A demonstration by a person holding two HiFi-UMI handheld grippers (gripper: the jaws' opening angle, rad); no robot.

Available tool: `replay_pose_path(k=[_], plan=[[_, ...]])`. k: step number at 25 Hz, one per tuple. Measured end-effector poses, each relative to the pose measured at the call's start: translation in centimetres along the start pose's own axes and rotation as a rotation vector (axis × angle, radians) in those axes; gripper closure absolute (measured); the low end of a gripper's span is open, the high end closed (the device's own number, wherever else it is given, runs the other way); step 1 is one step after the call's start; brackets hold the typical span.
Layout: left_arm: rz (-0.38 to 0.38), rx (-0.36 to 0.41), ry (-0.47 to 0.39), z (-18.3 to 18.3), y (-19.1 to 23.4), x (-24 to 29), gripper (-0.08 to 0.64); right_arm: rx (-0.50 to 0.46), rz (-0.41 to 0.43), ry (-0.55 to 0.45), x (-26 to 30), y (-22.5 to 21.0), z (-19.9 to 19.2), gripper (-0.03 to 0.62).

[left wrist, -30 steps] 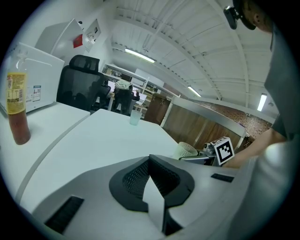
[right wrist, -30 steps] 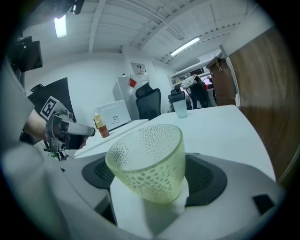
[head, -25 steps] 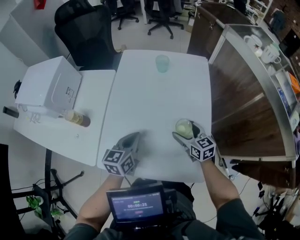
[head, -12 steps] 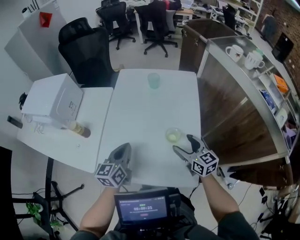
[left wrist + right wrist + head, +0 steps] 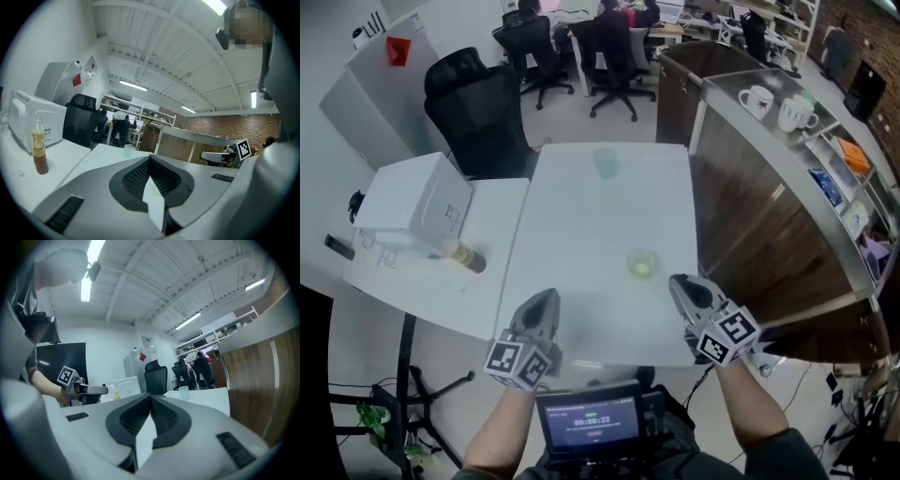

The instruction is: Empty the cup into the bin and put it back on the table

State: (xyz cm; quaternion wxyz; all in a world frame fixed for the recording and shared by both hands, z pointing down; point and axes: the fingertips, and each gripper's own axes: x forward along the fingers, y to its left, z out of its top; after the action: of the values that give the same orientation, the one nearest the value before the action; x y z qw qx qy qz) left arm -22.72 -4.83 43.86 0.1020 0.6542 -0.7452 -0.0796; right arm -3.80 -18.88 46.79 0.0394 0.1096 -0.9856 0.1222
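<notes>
The white table is seen from above, with a black chair set beyond its far left corner and a white box placed on the side table against its left edge. Over the table's near edge the left gripper and the right gripper are held, each with its jaws pressed fully together and nothing caught between them. The clear cup is stood upright near the table's right edge, just beyond the right gripper and untouched by it, while a green cup is placed near the far edge and a brown bottle is stood off the left edge, beside the box.
</notes>
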Motion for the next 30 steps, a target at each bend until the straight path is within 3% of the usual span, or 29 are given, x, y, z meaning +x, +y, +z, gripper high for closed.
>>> replay_pose_path(k=[6, 12, 18, 24, 30], plan=[[-0.052, -0.001, -0.045, 1.3, -0.4, -4.1, 0.560, -0.031, -0.094, -0.027, -2.8, 2.9, 0.2, 0.589], [-0.126, 0.034, -0.035, 1.5, 0.2, -9.3, 0.560, 0.015, -0.218, -0.049, -5.8, 7.9, -0.3, 0.591], [-0.156, 0.012, -0.047, 1.6, -0.7, -12.7, 0.558, 0.012, -0.298, -0.065, -8.6, 11.6, 0.1, 0.590], [-0.203, 0.017, -0.061, 2.2, -4.2, -15.3, 0.560, -0.035, -0.246, -0.045, -11.2, 15.1, 0.3, 0.591], [-0.180, 0.016, -0.062, 3.1, -7.0, -16.7, 0.558, -0.035, -0.188, -0.029, -13.7, 17.1, 0.4, 0.591]])
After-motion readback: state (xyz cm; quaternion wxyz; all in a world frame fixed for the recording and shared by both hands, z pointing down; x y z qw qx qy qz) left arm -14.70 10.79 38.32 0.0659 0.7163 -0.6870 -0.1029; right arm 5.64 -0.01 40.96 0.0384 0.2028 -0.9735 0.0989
